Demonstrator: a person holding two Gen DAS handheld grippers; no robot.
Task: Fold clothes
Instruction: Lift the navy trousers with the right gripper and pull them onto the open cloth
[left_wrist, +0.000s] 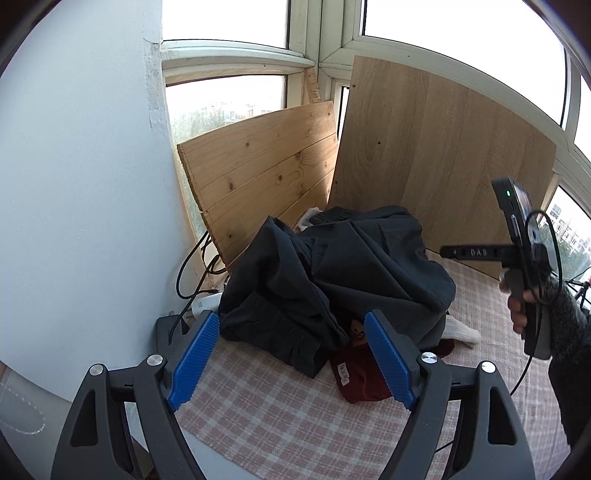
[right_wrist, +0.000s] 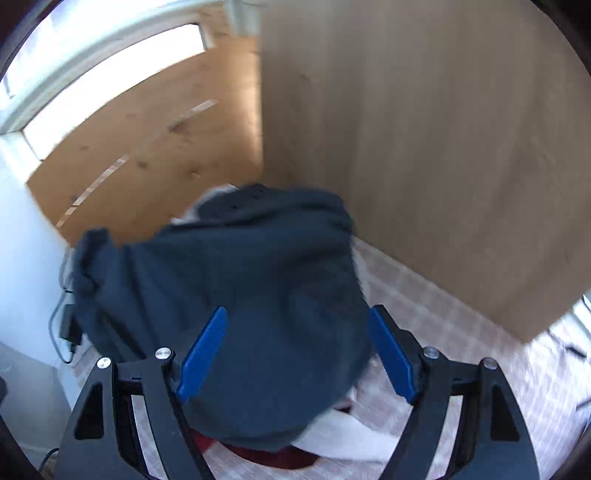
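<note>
Dark garment heap (left_wrist: 332, 273) fills corner; wooden boards (left_wrist: 443, 155) block behind; checked cloth (left_wrist: 280, 417) bare in front.

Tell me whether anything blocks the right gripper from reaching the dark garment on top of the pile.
Nothing visible does. The right gripper hangs with its jaws open directly over the dark garment, with only air between them. The maroon garment and the white sock lie underneath the dark one, not over it.
</note>
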